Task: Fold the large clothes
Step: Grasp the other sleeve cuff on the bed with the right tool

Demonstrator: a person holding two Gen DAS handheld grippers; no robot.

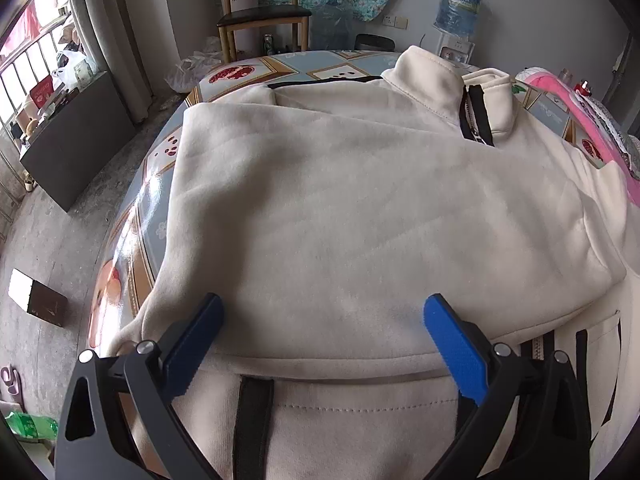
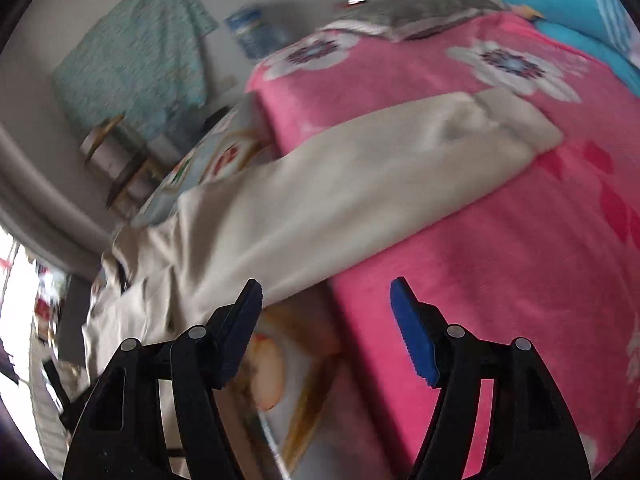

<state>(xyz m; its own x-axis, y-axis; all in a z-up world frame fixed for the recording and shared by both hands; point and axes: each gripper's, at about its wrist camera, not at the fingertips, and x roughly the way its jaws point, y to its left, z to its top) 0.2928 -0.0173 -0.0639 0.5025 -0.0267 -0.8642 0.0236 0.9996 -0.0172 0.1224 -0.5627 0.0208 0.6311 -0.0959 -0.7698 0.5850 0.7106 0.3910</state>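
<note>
A cream zip jacket (image 1: 360, 208) with black trim lies on the patterned table (image 1: 132, 240), its left side and sleeve folded across the body, collar at the far end. My left gripper (image 1: 322, 312) is open just above the jacket's lower part, holding nothing. In the right wrist view the jacket's other sleeve (image 2: 360, 176) stretches out over a pink flowered blanket (image 2: 500, 260), cuff at the far right. My right gripper (image 2: 326, 292) is open and empty, above the blanket's edge, close to the sleeve's near side. That view is blurred.
The pink blanket also shows at the table's right side (image 1: 592, 128). A wooden chair (image 1: 260, 16), water jugs (image 1: 458, 8) and a dispenser stand beyond the table. A dark cabinet (image 1: 76, 140) stands on the floor at left.
</note>
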